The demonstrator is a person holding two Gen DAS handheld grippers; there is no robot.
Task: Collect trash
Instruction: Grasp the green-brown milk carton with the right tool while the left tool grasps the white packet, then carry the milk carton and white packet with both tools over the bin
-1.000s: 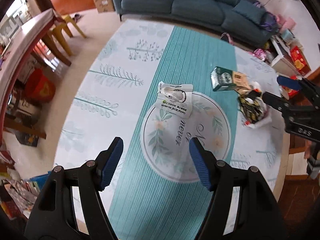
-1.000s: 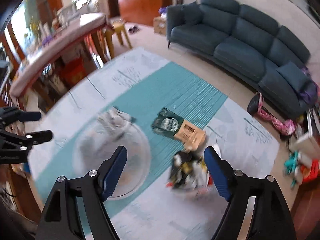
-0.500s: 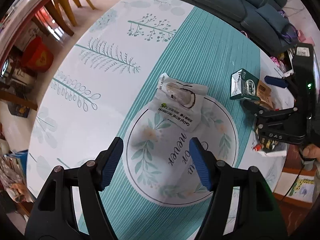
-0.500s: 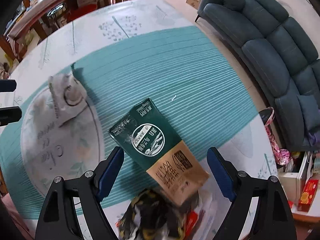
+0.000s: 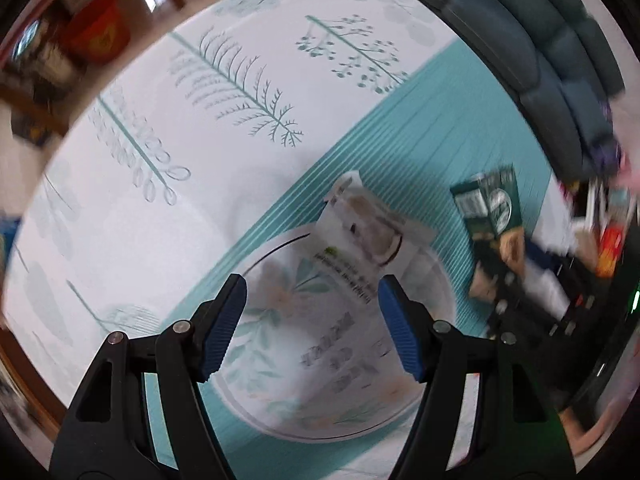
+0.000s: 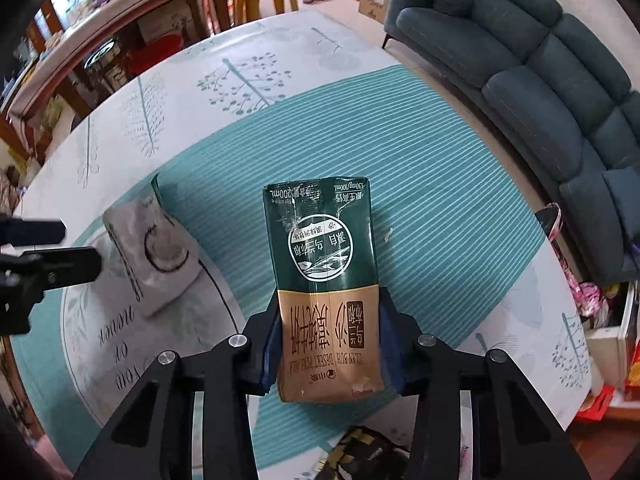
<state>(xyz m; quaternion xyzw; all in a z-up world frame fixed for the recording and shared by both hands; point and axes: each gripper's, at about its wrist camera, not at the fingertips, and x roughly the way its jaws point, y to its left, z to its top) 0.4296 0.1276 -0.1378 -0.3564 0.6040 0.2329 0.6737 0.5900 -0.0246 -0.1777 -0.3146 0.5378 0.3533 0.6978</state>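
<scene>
My right gripper (image 6: 329,354) is shut on a green and tan milk carton (image 6: 324,280), which it grips by the tan end. The carton also shows in the left wrist view (image 5: 490,210), blurred. A crumpled white wrapper (image 6: 154,258) lies flat on the tablecloth to the carton's left. In the left wrist view the wrapper (image 5: 362,236) lies just ahead of my left gripper (image 5: 312,320), which is open and empty above the round print. The left gripper also shows at the left edge of the right wrist view (image 6: 44,244).
A round table with a white and teal cloth (image 6: 440,184) carries everything. A dark crumpled bag of trash (image 6: 368,456) lies under my right gripper. A blue sofa (image 6: 540,60) stands beyond the table's far edge. A wooden counter (image 6: 100,12) and red bucket (image 5: 98,36) are on the left.
My right gripper moved forward and closed on the milk carton. My left gripper moved closer to the white wrapper and stays open.
</scene>
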